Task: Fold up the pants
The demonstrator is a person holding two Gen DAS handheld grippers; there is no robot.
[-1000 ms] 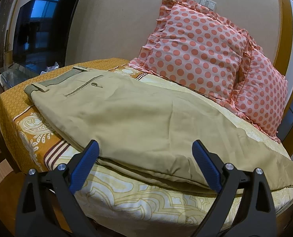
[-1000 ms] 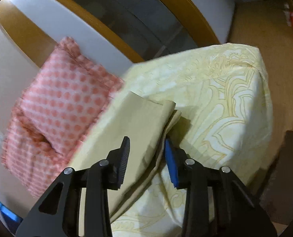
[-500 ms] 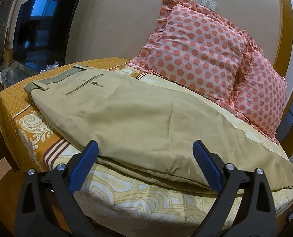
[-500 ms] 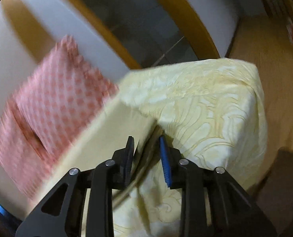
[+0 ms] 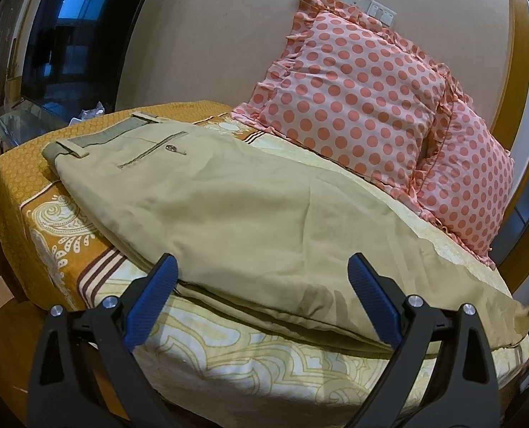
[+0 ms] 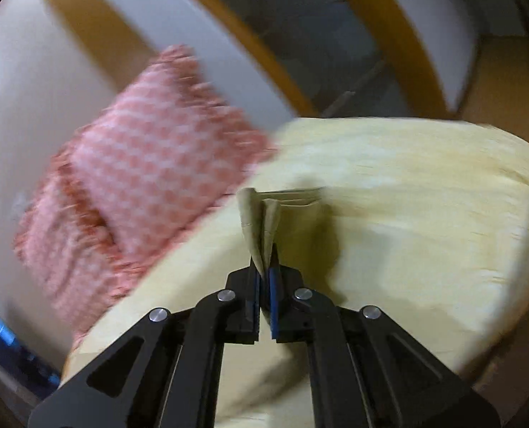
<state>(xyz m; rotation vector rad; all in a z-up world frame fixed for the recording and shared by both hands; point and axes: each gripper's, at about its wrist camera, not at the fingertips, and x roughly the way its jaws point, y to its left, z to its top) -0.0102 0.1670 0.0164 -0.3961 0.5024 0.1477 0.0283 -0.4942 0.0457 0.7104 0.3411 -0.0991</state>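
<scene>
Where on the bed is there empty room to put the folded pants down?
Bare sheet shows along the near edge of the bed, in front of the pants, and on the orange strip by the waistband. The back is crowded: two dotted pillows press close against the pants.

The left gripper [image 5: 261, 285] sits low at 6 o'clock, its blue-padded fingers [image 5: 150, 299] spread wide with nothing between them. The right gripper [image 6: 264, 271] points toward 12 o'clock, jaws pressed nearly together, pinching a fold of cloth [image 6: 261, 221].
</scene>
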